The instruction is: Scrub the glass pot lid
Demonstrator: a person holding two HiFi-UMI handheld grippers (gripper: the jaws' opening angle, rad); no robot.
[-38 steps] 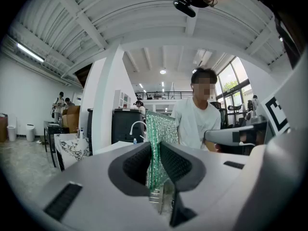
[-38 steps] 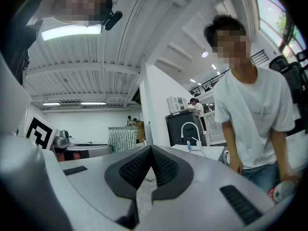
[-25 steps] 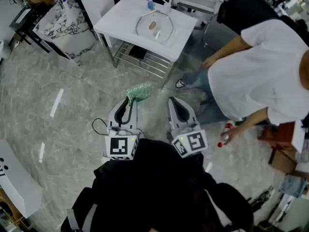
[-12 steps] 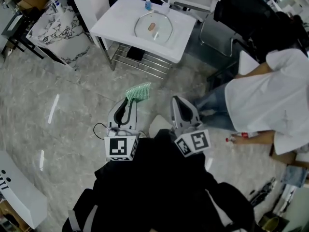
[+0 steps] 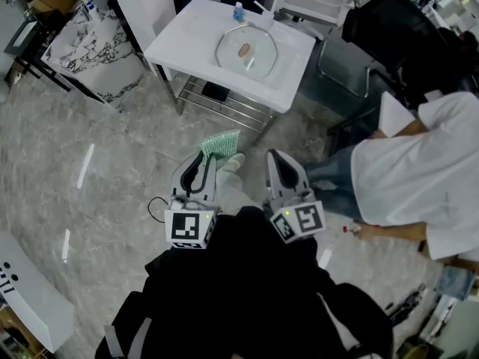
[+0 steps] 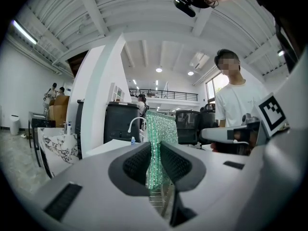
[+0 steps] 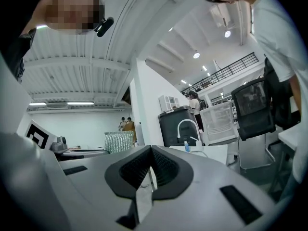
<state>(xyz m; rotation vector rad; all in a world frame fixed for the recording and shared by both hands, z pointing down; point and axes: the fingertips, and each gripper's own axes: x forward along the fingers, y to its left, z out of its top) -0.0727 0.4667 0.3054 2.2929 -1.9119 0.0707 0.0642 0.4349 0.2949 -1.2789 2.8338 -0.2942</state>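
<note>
While lid [image 5: 246, 51] rests on white table [image 5: 185, 37] over grey floor [image 5: 105, 193], left gripper [image 5: 209, 156] pinches scourer [image 5: 221, 143], right gripper [image 5: 274, 156] closed

Black top [image 5: 247, 290]; 2 grey hand-held grippers [image 5: 203, 160] [image 5: 274, 157], marker cubes [image 5: 188, 226] [image 5: 299, 221].

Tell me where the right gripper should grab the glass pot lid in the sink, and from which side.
Take the small brown knob at the centre of the round glass pot lid, likely from straight above: the lid lies flat in the white sink, knob up, its thin rim offering little to pinch. The right gripper, jaws shut now, must open first.
</note>
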